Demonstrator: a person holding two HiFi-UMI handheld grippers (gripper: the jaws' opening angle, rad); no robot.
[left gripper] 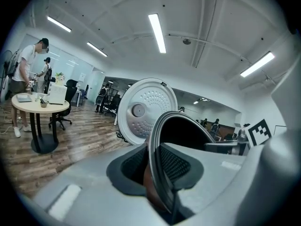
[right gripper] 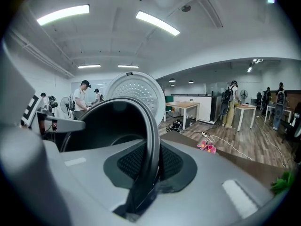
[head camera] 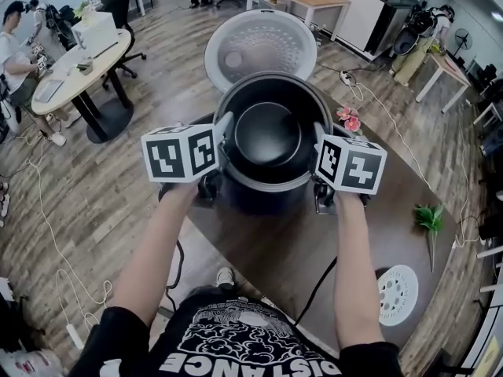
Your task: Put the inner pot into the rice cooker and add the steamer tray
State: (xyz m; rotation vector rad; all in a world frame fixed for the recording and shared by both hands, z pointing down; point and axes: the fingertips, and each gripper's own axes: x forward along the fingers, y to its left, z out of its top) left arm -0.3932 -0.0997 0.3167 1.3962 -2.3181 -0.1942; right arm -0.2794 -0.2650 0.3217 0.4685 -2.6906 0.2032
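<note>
The dark inner pot (head camera: 267, 136) hangs over the mouth of the black rice cooker (head camera: 263, 199) on the brown table (head camera: 393, 179); how deep it sits I cannot tell. My left gripper (head camera: 222, 144) is shut on the pot's left rim and my right gripper (head camera: 318, 154) on its right rim. In the left gripper view the thin rim (left gripper: 157, 135) runs between the left gripper's (left gripper: 159, 175) pads. In the right gripper view the rim (right gripper: 151, 126) is pinched the same way by the right gripper (right gripper: 148, 171). The cooker's white lid (head camera: 259, 47) stands open behind. The white steamer tray (head camera: 398, 293) lies at the table's near right.
Pink flowers (head camera: 348, 118) lie right of the cooker and a green sprig (head camera: 428, 217) near the table's right edge. A round table (head camera: 78, 73) with a chair and a person stands at the far left. Cables run over the wooden floor.
</note>
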